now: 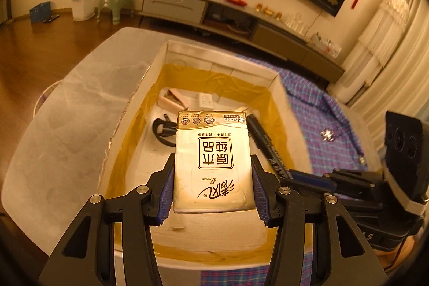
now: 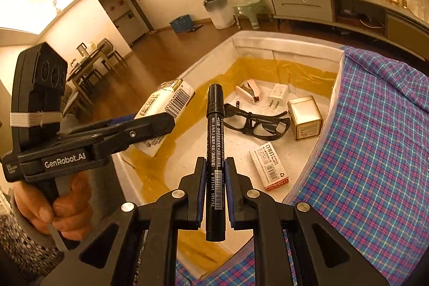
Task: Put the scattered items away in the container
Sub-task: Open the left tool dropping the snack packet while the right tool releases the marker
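Over the white container, we carry two items at once: our left gripper clamps a tissue pack between its blue pads, jaws fairly wide around it, while our right gripper pinches a black marker, jaws narrow on the barrel. Both hang above the box's near half. To finish well, we judge it best to lower each item close to the floor before letting go, the pack toward bare floor at seven o'clock, the marker short of the glasses at one o'clock. Farther in lie a staple box, a gold tin, a charger plug and a stapler. Readable writing: "Breeze" on the pack, "GenRobot.AI" on the left gripper's body, a barcode ending 195792 on the marker. A jewelled trinket waits on the plaid cloth at two o'clock.
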Available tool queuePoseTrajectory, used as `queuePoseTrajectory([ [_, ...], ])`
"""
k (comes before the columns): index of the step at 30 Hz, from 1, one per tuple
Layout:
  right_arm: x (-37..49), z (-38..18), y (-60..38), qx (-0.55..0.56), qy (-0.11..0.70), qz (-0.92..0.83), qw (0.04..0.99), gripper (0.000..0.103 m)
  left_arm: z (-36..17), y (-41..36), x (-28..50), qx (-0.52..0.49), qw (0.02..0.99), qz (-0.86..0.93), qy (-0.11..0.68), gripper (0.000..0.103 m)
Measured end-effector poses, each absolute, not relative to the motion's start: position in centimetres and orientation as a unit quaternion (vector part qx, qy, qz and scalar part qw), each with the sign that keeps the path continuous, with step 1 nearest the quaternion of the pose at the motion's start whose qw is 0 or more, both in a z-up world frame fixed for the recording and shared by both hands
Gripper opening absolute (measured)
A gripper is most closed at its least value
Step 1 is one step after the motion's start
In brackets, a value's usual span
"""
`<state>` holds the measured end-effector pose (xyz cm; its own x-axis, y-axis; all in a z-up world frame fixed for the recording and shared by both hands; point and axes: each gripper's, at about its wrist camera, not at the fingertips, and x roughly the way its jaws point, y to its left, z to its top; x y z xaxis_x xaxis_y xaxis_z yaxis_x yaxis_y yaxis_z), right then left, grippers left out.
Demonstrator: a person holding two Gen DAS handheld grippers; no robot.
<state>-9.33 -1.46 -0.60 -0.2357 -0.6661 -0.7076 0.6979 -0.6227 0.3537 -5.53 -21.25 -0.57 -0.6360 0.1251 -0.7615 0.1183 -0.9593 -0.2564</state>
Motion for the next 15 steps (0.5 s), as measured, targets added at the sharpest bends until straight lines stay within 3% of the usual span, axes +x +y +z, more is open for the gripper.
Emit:
queuePoseTrajectory([
  [6, -10.1, -1.8, -2.3, 0.452, 0.030, -0.779, 0.433, 0.015, -2.5, -21.2, -6.7, -0.471, 0.012, 0.879, -0.080, 0.053],
  [15, -11.6, -1.9, -2.5, 0.452, 0.013, -0.789, 0.416, 0.015, -4.5, -19.1, -7.5, -0.512, 0.070, 0.851, -0.088, 0.053],
])
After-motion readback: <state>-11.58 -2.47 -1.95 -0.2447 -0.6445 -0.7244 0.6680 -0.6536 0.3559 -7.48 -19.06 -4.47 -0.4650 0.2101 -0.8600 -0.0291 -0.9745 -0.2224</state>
